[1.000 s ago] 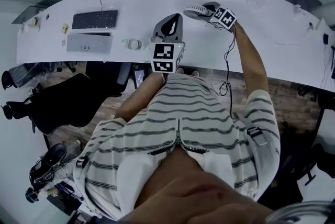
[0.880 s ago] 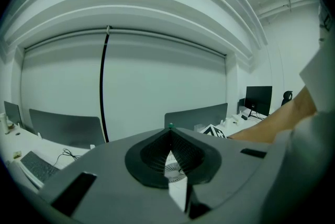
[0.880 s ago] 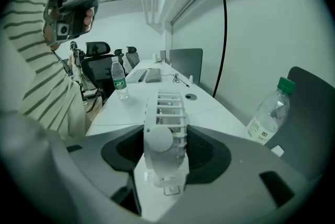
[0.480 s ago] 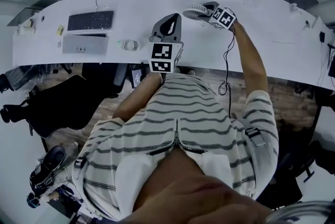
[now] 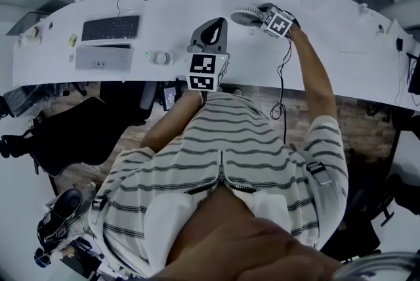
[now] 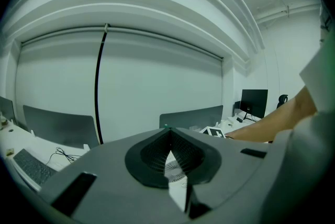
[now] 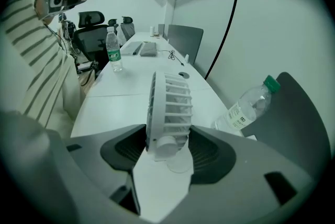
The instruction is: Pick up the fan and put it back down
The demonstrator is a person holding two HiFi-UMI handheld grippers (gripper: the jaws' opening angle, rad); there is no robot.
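Observation:
A small white fan (image 5: 247,13) stands on the long white desk (image 5: 341,56), at the far side. In the right gripper view its ribbed cage (image 7: 170,105) sits between the two dark pads, and its round foot (image 7: 178,163) rests on the desk. My right gripper (image 7: 167,133) is shut on the fan, and its marker cube (image 5: 277,22) shows just right of the fan. My left gripper (image 5: 213,23) hovers over the desk's near edge, left of the fan. Its jaws (image 6: 168,131) meet at the tips with nothing between them, and the fan shows small through the gap below.
A clear water bottle (image 7: 246,105) lies just behind the fan. A second bottle (image 7: 113,50) stands further left on the desk. A keyboard (image 5: 110,28) and a grey box (image 5: 104,56) lie at the left end. A black cable (image 5: 283,76) hangs off the near edge. Office chairs (image 5: 72,135) stand below the desk.
Almost nothing: the head view has drifted slightly, and both grippers and the fan keep their places.

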